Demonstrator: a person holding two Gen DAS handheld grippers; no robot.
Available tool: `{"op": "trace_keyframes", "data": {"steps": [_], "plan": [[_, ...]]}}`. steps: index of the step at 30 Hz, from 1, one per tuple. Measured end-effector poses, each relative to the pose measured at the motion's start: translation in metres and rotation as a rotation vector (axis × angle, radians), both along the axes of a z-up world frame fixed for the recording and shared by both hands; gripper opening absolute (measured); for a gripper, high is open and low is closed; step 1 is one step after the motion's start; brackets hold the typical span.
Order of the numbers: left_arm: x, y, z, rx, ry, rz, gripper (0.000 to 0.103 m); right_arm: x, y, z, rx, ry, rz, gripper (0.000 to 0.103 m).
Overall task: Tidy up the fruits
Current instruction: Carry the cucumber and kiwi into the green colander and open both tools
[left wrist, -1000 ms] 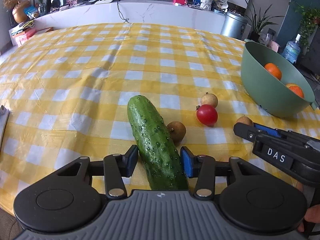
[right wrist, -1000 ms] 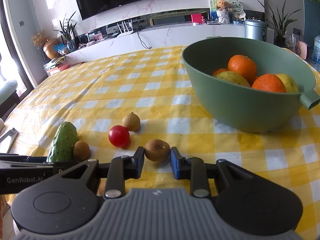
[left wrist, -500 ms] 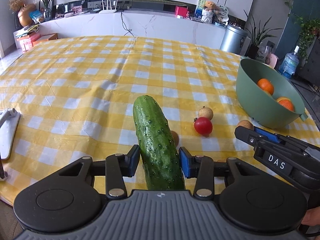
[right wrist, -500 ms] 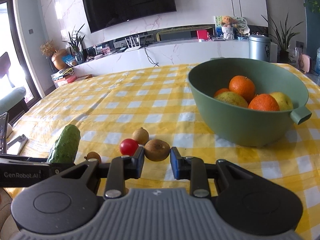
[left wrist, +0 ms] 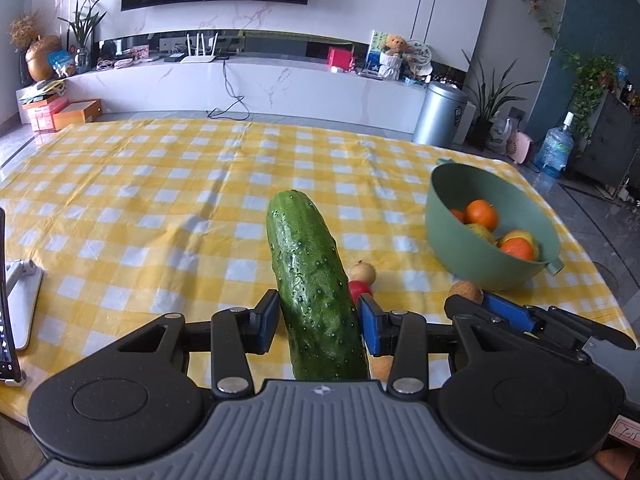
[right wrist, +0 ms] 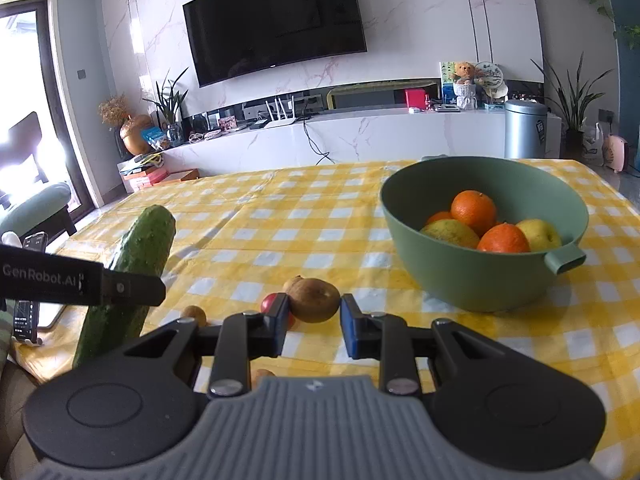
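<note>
My left gripper (left wrist: 318,320) is shut on a long green cucumber (left wrist: 312,280), held above the yellow checked cloth with its far end pointing away. To its right, my right gripper (right wrist: 314,320) is shut on a round brown fruit (right wrist: 314,300), also off the cloth. The cucumber (right wrist: 136,248) shows at the left of the right wrist view. A green bowl (right wrist: 472,280) at the right holds oranges (right wrist: 474,210) and yellow fruit. On the cloth lie a red tomato (left wrist: 361,289), a tan fruit (left wrist: 363,272) and a small brown fruit (right wrist: 194,314).
A phone (left wrist: 8,300) on a white stand (left wrist: 24,304) sits at the table's left edge. The green bowl (left wrist: 480,272) stands near the right edge, with a spout facing the near side. Open cloth stretches across the far half of the table.
Both grippers have risen. The cucumber has come up off the cloth in the left gripper. The brown fruit has lifted with the right gripper, leaving the tomato and other small fruits below.
</note>
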State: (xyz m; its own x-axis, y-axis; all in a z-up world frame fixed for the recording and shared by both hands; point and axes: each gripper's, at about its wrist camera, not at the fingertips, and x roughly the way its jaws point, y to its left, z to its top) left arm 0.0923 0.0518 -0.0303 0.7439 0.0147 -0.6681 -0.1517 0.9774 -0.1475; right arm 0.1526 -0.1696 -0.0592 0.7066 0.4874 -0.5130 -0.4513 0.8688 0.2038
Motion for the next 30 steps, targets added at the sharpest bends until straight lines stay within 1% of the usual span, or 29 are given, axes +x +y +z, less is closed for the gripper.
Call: {"op": "trace_keyframes", "data": {"steps": [8, 16, 20, 24, 28, 30], "plan": [[0.013, -0.021, 0.02, -0.013, -0.04, -0.071, 0.047, -0.001, -0.02, 0.019, -0.02, -0.044, -0.03, 0.024], [0.049, -0.053, 0.034, -0.045, -0.058, -0.189, 0.047, 0.017, -0.053, 0.037, -0.056, -0.098, -0.105, 0.024], [0.074, -0.075, 0.042, -0.019, -0.071, -0.253, 0.047, 0.036, -0.069, 0.044, -0.078, -0.114, -0.145, 0.024], [0.098, -0.095, 0.046, 0.01, -0.075, -0.296, 0.047, 0.055, -0.079, 0.051, -0.11, -0.137, -0.165, 0.024], [0.119, -0.111, 0.046, 0.038, -0.071, -0.342, 0.047, 0.073, -0.085, 0.053, -0.137, -0.157, -0.19, 0.024], [0.129, -0.119, 0.044, 0.051, -0.061, -0.359, 0.047, 0.081, -0.088, 0.052, -0.13, -0.155, -0.216, 0.024]]}}
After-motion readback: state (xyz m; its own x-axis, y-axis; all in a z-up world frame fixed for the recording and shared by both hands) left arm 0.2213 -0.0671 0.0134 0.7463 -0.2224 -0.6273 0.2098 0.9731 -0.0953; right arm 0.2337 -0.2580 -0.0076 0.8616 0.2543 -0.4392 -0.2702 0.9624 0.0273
